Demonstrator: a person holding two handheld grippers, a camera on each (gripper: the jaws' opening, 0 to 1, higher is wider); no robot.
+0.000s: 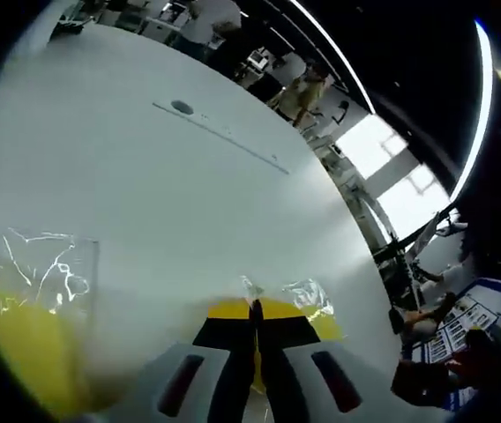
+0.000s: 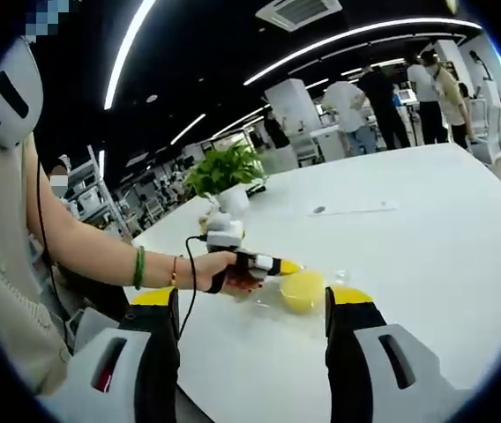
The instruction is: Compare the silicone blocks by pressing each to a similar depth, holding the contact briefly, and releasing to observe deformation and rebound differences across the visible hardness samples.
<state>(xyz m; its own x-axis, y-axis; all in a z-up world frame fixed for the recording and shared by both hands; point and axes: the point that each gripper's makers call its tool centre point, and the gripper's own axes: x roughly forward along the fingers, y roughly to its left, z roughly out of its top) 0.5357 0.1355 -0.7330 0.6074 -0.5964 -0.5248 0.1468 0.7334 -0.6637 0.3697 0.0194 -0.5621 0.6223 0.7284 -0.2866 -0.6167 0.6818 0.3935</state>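
Observation:
My left gripper (image 1: 255, 308) is shut, its yellow-tipped jaws pressed together with their tips down on a yellow silicone block (image 1: 327, 324) wrapped in clear plastic. A second, larger yellow block (image 1: 21, 344) in a clear bag lies close at the left edge of that view. From the right gripper view, a person's hand holds the left gripper (image 2: 279, 264) with its tip against the yellow block (image 2: 302, 289) on the white table (image 2: 427, 256). My right gripper (image 2: 255, 304) stands open and well back from the block, with nothing between its jaws.
A potted green plant (image 2: 224, 172) stands behind the block near the table's far edge. A small dark round mark (image 1: 182, 107) and a thin line sit on the table (image 1: 162, 203). Several people stand at desks beyond the table.

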